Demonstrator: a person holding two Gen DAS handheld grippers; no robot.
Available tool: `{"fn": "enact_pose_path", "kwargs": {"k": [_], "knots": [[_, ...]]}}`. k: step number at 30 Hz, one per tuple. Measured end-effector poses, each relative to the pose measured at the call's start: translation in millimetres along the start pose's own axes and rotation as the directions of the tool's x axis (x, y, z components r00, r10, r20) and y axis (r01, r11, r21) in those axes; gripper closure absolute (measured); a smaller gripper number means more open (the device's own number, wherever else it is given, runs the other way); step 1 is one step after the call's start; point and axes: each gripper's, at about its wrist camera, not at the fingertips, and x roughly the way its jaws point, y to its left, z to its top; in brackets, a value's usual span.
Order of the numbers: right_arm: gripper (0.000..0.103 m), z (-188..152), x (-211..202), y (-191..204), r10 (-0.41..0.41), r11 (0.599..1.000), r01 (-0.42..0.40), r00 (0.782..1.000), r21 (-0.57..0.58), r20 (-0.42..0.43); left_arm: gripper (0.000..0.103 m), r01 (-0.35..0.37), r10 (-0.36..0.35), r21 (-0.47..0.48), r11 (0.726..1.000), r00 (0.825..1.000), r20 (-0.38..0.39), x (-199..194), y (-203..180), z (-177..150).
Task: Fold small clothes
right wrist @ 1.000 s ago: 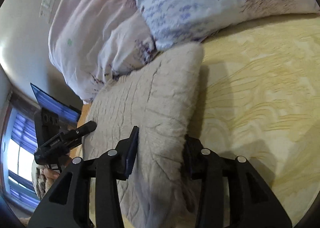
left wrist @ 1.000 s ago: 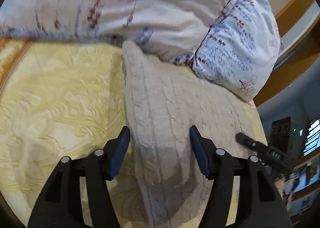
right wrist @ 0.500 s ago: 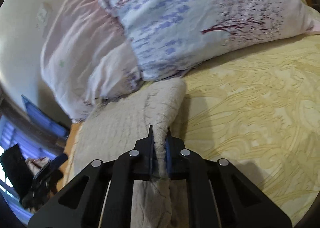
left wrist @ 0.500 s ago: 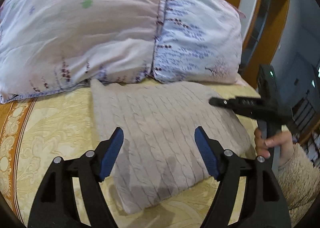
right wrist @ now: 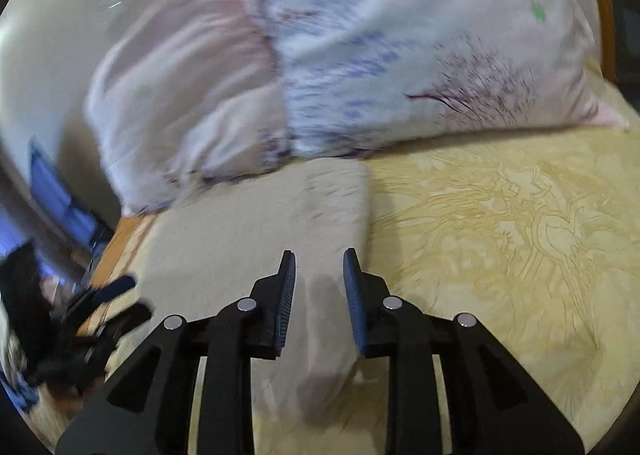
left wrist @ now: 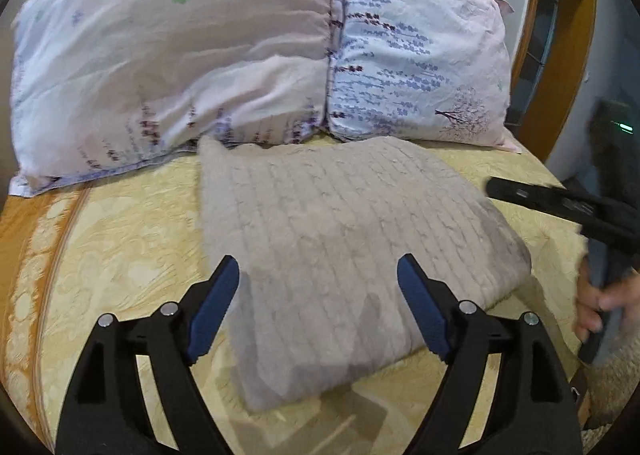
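Lying folded, sweater (left wrist: 344,255) | pillows (left wrist: 240,55) touching behind | both jaws apart, just opening, empty

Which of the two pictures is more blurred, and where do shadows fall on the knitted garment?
Right wrist view: strong motion blur over the pillows and knitted garment. Left wrist view: mostly sharp, fisheye bending at edges; the open left gripper throws soft shadows on the garment's near part.
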Motion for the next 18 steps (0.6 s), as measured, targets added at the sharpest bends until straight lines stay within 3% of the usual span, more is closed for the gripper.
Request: {"fn": "enact_pose_path", "kwargs": {"k": [3,5,15,18], "knots": [[0.077,-16.4,-8.3,21.0,0.007,0.996,-0.007,1.000,-0.085,0.001,0.021,-0.094,0.094,0.009,0.996,0.996,0.004,-6.8,1.8,-8.3],[0.077,-24.1,-4.4,31.6,-0.030,0.989,0.027,0.999,-0.145,-0.013,0.020,-0.129,0.129,0.006,0.992,0.992,-0.008,-7.1,4.4,-13.2],[0.076,-36.1,30.1,33.9,-0.223,0.950,0.196,0.971,-0.241,-0.088,0.019,-0.146,0.138,-0.060,0.987,0.982,-0.130,24.6,22.7,-26.7],[0.076,-36.0,30.7,27.5,-0.218,0.956,0.198,0.973,-0.216,-0.076,0.018,-0.150,0.143,-0.057,0.987,0.983,-0.117,23.8,22.6,-28.5]]}}
